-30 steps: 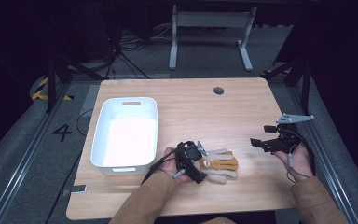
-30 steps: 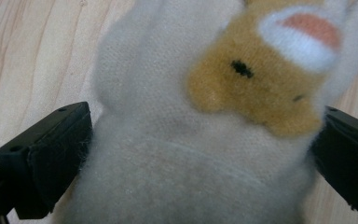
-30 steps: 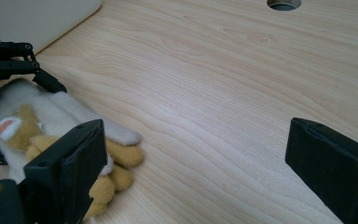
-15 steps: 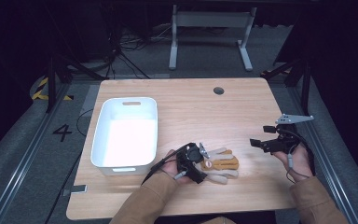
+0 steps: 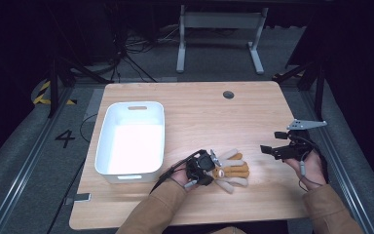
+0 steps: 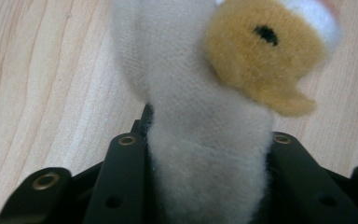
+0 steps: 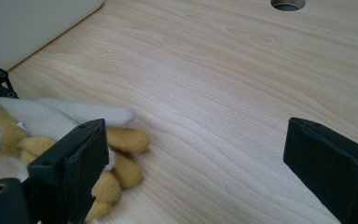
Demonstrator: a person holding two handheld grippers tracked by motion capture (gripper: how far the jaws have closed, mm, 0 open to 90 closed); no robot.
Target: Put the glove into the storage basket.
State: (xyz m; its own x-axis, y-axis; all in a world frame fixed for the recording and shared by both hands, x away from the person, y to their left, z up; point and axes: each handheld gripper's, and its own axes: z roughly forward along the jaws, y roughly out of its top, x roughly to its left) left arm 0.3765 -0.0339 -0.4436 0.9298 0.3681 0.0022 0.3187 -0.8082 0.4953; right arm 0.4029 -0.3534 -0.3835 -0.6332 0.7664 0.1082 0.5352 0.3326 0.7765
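Note:
A cream and tan plush toy (image 5: 233, 170) lies on the wooden table (image 5: 199, 117), near its front edge. My left gripper (image 5: 212, 168) is at the toy's left end. Its jaws have just been closing and now press on a cream limb of the plush toy (image 6: 205, 107), which stands between the two black jaws in the left gripper view. My right gripper (image 5: 268, 149) hovers to the right of the toy, apart from it. It is open, with bare wood between its jaws (image 7: 198, 128). The plush toy (image 7: 51, 126) shows partly behind its left jaw.
A white bin (image 5: 131, 105) stands at the table's left, just left of my left hand; its wall (image 7: 28, 23) also shows in the right gripper view. A round cable hole (image 5: 229, 94) sits at the far middle. Dark floor and stands surround the table.
The left gripper's jaws have closed on the plush toy's cream limb, staying at about the same spot. The right gripper has kept still.

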